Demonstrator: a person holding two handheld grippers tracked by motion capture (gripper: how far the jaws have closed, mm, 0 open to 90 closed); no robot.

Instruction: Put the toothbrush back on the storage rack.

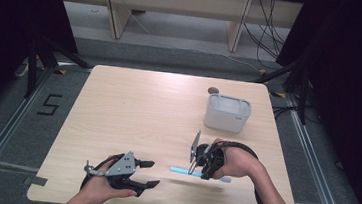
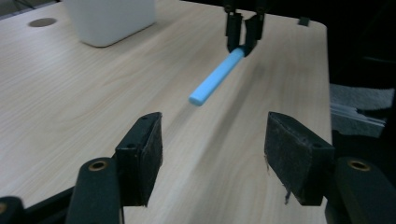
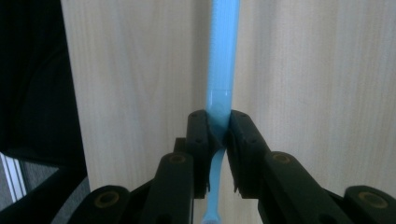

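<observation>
My right fingers [image 3: 218, 133] clamp the blue toothbrush [image 3: 222, 56] near mid-length, holding it level above the counter [image 1: 133, 107], so its free end faces my left fingers [image 2: 214, 156], spread wide and empty.

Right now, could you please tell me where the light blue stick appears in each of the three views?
High view: the light blue stick lies level at lower centre-right, gripped by the right gripper.
Left gripper view: upper centre, its far end between the other gripper's jaws.
Right gripper view: centre, running to the top, clamped by the jaws.
Shared landmark: the white container, in two views.
</observation>
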